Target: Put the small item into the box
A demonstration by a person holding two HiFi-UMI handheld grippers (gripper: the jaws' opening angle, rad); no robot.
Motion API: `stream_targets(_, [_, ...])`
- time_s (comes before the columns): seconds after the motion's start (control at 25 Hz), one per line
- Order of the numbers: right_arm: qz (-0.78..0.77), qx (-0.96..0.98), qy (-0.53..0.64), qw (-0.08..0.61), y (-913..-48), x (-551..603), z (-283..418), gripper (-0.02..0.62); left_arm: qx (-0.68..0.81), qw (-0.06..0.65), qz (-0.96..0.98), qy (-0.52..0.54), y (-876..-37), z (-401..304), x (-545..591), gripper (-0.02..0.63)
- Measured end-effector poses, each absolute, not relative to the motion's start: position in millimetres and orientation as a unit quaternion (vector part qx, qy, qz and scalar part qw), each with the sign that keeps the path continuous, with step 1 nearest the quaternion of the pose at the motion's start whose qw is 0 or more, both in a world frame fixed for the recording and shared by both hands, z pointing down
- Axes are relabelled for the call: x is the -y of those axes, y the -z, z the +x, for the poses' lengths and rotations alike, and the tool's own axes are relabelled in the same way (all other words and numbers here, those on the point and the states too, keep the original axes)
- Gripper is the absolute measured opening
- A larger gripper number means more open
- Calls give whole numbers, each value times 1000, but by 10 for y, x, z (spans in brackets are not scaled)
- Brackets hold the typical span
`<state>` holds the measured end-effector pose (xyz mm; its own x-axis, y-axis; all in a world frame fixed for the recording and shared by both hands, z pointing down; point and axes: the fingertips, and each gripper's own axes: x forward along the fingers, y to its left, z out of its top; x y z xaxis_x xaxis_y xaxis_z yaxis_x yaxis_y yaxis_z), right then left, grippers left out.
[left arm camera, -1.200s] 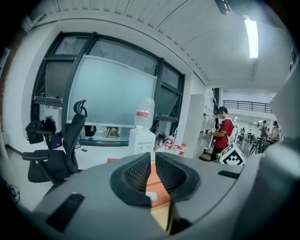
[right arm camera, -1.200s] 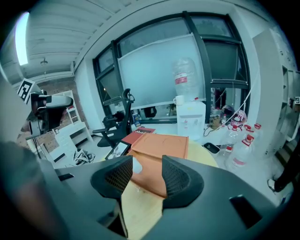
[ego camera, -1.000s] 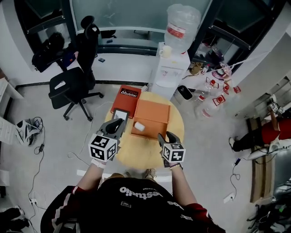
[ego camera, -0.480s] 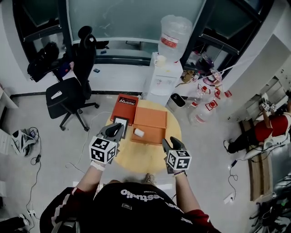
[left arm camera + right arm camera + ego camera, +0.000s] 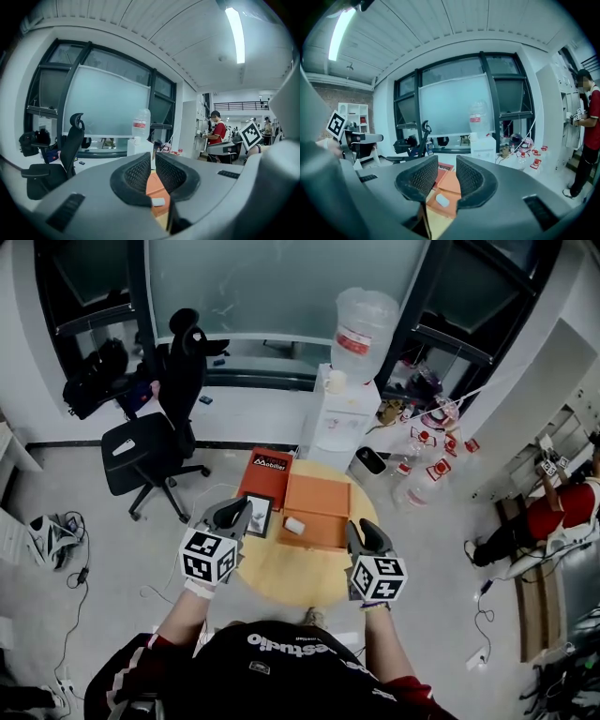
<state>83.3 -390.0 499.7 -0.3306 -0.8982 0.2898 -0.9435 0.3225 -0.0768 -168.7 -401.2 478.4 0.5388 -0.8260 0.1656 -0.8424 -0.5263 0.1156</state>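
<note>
On the round wooden table [image 5: 291, 568], the small white item [image 5: 294, 526] lies on the near, lower part of the open orange box [image 5: 323, 495], close to that part's left front corner. It appears to be inside the tray and not on the tabletop, so the placing looks done, though the tray wall is too low in these views to be sure.

The right gripper [image 5: 367, 532] hovers over the table's right edge, apart from the box. Its jaws stand partly apart and are closing, with nothing between them; the item shows only far beyond the gap. The left gripper [image 5: 236, 512] hangs at the table's left edge with its jaws nearly together, a narrow slit between the pads, and it holds nothing.

The likely trouble lies to the left. A black-framed flat object [image 5: 258, 514] sits at the table's rim, just beside the left gripper, and a careless sweep of that gripper could push it off. A red box [image 5: 267, 465] lies behind it, against the orange box, so a shove there could carry through and jolt the tray. The item rests near a corner, and such a knock could tip it out. If the lid must be shut, an empty gripper that catches the tray's edge could do the same.
</note>
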Motion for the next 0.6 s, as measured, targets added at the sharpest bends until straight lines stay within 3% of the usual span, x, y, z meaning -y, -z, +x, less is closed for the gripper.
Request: stream_targets(0.6, [581,807,-85,61,-4613,3783,652,94,494,91,864,-29,-4726,-1932,4003,43])
